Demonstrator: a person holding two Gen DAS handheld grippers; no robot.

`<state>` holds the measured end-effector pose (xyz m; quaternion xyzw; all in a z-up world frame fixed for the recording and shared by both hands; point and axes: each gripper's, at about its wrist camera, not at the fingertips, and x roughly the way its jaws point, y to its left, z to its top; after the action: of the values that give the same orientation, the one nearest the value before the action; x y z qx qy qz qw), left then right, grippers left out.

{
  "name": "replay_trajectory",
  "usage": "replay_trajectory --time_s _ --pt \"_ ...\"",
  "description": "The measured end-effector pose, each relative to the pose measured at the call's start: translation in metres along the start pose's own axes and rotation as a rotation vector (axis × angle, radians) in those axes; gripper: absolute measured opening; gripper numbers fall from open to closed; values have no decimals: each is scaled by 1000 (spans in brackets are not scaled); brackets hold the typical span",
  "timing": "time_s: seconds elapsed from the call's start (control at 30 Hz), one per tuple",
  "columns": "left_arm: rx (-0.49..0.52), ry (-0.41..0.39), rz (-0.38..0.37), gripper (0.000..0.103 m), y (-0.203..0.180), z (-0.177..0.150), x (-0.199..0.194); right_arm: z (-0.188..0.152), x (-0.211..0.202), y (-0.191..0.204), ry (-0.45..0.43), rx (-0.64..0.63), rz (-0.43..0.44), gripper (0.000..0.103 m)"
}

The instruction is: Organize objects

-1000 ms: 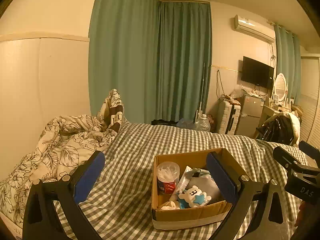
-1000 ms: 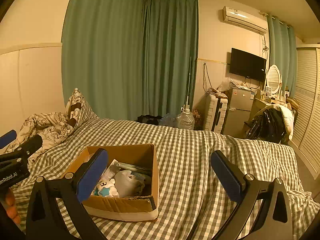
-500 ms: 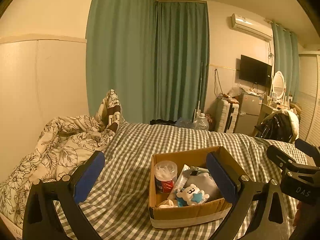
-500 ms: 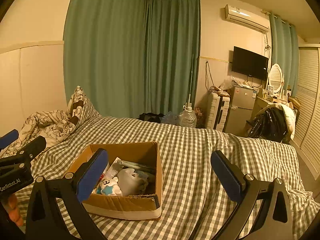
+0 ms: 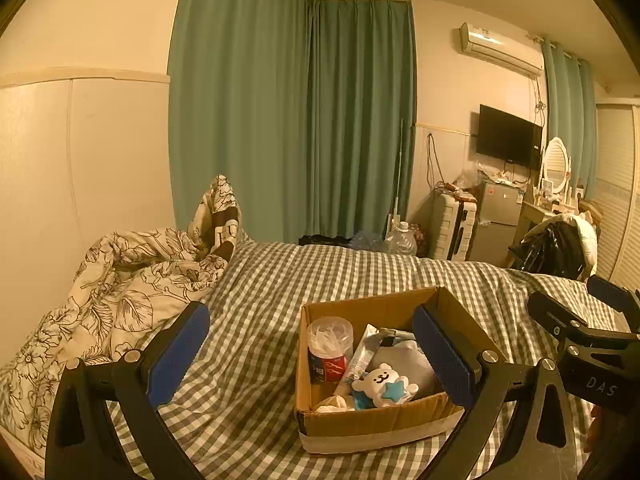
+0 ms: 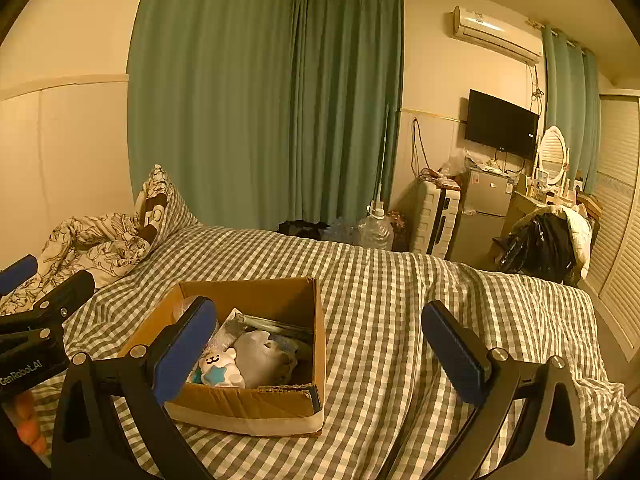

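Left gripper (image 5: 310,354) hung released over the checked bed (image 5: 256,344), jaws spread wide, nothing between them; its right pad overlapped the cardboard box (image 5: 380,420) in view. Floral duvet (image 5: 120,280) lay bunched at the far left. Box sat on the bed, open-topped, holding a clear-lidded cup (image 5: 330,348), a grey pouch (image 5: 404,364) and a white bear toy with a blue star (image 5: 384,384) near the front wall. Right gripper (image 6: 320,352) also hung released and empty, above the bed just right of the box (image 6: 248,404), left pad over the box's near corner. Green curtains (image 6: 260,100) behind.
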<state>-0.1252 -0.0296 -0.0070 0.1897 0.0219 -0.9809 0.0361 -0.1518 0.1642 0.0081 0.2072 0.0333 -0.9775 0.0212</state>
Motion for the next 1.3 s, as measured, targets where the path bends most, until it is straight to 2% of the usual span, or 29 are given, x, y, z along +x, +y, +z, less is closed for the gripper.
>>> replay_trajectory --time_s 0.3,0.53,1.3 --pt "-8 30 1 103 2 -1 5 -1 1 1 11 -3 -1 103" --pt "-16 27 27 103 4 -1 5 -1 3 2 18 -8 -3 103" --pt "1 27 37 103 4 -1 4 -2 6 2 20 -5 -2 103"
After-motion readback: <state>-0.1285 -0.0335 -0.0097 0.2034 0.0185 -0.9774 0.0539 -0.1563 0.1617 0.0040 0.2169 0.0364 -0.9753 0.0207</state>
